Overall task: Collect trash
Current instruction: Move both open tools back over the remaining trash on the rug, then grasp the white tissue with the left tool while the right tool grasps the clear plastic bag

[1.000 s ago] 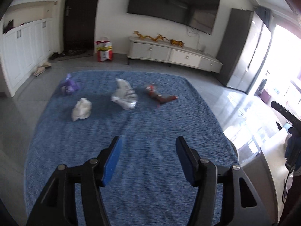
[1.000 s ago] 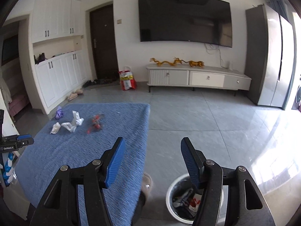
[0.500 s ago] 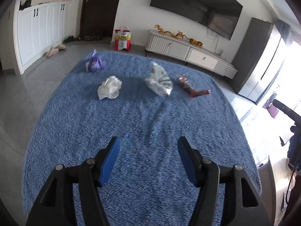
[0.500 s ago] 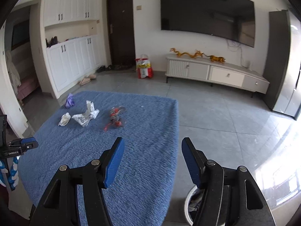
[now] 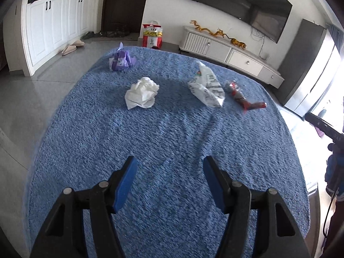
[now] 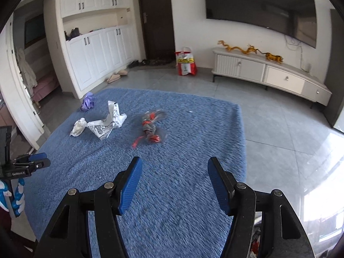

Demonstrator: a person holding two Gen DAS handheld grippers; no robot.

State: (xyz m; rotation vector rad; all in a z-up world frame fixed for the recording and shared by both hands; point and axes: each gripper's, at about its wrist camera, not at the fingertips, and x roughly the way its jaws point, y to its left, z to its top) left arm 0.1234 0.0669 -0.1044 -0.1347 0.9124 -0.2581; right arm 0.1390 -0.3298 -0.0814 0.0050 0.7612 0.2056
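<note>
Closing in on the trash, the left hand-held gripper [image 5: 169, 167] hangs over the near half of the blue rug [image 5: 86, 150] with its jaws spread and nothing between them; a second ago the litter sat small near the far edge of the view, and now it fills the upper half, so the approach is well under way but nothing is picked up. Four pieces lie along the rug's far half: one purple wrapper [image 5: 121, 61] by the far left corner, one crumpled white tissue [image 5: 142, 93] nearer the middle, one printed white bag [image 5: 207, 86] to its right, and one red wrapper [image 5: 243, 99] toward the right edge, close to the bag.

From the right wrist, the right hand-held gripper [image 6: 174, 172] is likewise released and empty, over the rug's near right part. It has swung away from the bin, of which only a sliver [image 6: 257, 239] shows at the bottom, and now faces the same four pieces: purple wrapper [image 6: 87, 104], tissue [image 6: 78, 126], printed bag [image 6: 107, 122], red wrapper [image 6: 151, 126]. The red one lies nearest this gripper and looks the likely first grab. The left gripper [image 6: 32, 163] shows at the left edge.
</note>
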